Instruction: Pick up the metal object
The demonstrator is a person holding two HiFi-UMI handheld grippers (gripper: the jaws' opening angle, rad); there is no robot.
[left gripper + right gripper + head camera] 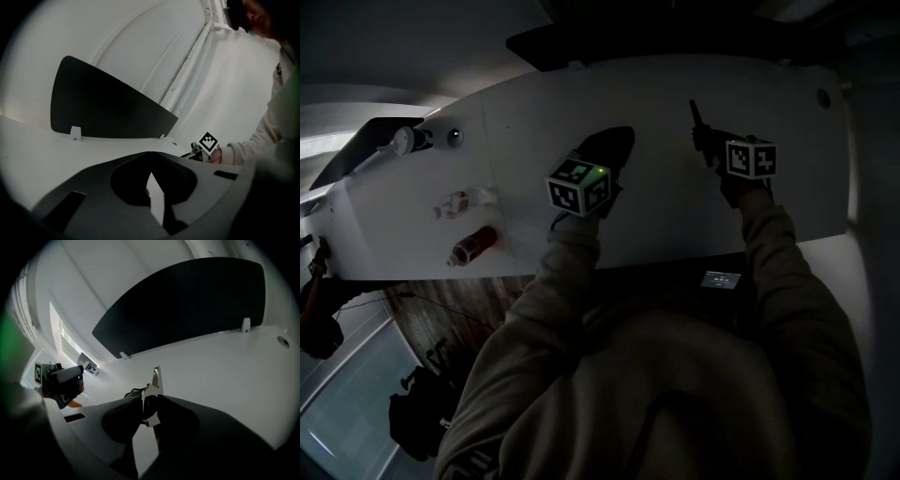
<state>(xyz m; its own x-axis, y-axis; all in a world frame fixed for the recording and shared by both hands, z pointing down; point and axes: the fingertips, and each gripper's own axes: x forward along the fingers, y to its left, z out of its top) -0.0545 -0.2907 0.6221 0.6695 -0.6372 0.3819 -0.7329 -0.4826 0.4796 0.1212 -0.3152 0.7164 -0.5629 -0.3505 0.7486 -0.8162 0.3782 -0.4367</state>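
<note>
The metal object [155,380] is a thin flat silvery piece that stands up between the pads of my right gripper [151,399], which is shut on it above the white table [225,366]. In the head view this gripper [703,141] is at the table's far right, and the metal object [695,112] pokes out as a dark sliver. My left gripper [614,145] hovers near the table's middle. Its tips meet with nothing between them [151,172]. It is a hand's width to the left of the right gripper.
A red bottle [474,245], a clear wrapped item [461,200] and a white tube-like thing [403,142] lie at the table's left end. A dark divider panel [103,108] stands along the far edge. The table's near edge [675,251] is close to the person's body.
</note>
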